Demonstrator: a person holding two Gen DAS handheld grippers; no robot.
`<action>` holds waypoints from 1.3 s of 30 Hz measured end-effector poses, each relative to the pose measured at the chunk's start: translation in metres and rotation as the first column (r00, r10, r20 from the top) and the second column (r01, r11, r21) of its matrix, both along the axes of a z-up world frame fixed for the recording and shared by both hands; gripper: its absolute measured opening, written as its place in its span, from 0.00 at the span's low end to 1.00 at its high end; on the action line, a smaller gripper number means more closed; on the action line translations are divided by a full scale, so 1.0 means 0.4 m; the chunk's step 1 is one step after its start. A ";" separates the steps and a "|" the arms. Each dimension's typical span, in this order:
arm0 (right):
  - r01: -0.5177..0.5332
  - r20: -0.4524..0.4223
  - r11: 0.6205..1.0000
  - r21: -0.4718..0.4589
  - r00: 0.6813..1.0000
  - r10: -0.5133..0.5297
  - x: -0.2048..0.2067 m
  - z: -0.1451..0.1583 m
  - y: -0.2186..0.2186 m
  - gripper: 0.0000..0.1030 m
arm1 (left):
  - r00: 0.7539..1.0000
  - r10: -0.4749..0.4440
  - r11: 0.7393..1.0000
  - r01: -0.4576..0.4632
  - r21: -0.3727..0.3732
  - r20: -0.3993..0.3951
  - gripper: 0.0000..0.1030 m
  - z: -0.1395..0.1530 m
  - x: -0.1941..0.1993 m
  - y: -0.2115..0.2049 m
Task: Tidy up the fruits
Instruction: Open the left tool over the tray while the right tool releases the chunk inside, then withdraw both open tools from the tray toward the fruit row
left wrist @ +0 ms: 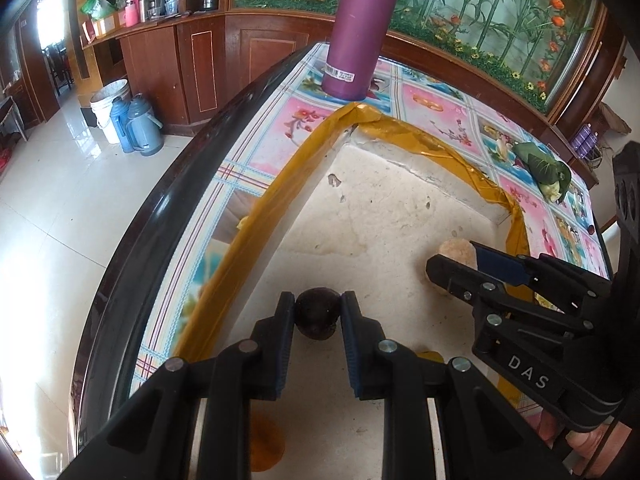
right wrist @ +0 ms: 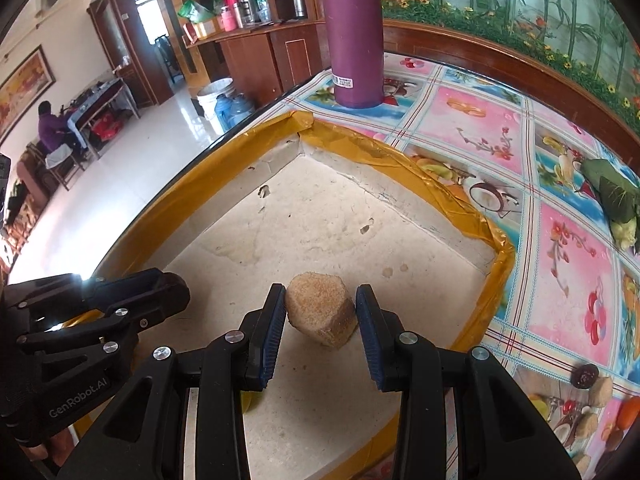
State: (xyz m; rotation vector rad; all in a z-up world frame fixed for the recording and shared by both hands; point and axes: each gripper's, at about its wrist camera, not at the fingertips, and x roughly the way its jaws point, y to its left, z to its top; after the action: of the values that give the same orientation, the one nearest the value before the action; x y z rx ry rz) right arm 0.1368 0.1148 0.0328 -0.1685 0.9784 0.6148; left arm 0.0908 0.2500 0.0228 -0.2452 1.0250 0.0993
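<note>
Both pinching: left gripper (left wrist: 318,307) fingers narrow on dark round fruit (left wrist: 316,314); right gripper (right wrist: 321,304) fingers wider on tan fruit (right wrist: 322,314).

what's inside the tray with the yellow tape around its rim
Nothing rests loose on the visible floor of the tray. Above it the left gripper holds a dark round fruit and the right gripper a tan fruit. The grippers cover the near part.

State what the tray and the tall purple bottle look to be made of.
Tray: seemingly white foam, matte, dented and pitted, cracked along one wall; rim wrapped in glossy yellow-brown tape. Purple bottle: smooth, satin body with soft highlights, likely coated metal or plastic; cannot tell which.
</note>
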 end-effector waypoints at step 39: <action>0.081 0.090 0.997 0.019 0.993 -0.082 -0.267 0.116 -0.258 0.47 | 0.993 0.013 1.000 -0.015 0.021 0.113 0.68 0.100 -0.234 -0.157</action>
State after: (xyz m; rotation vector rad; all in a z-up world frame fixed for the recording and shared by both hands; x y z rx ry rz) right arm 0.0301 0.0115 0.0793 -0.1408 0.8879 0.5353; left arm -0.0029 0.1873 0.0629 -0.2355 0.9089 0.1081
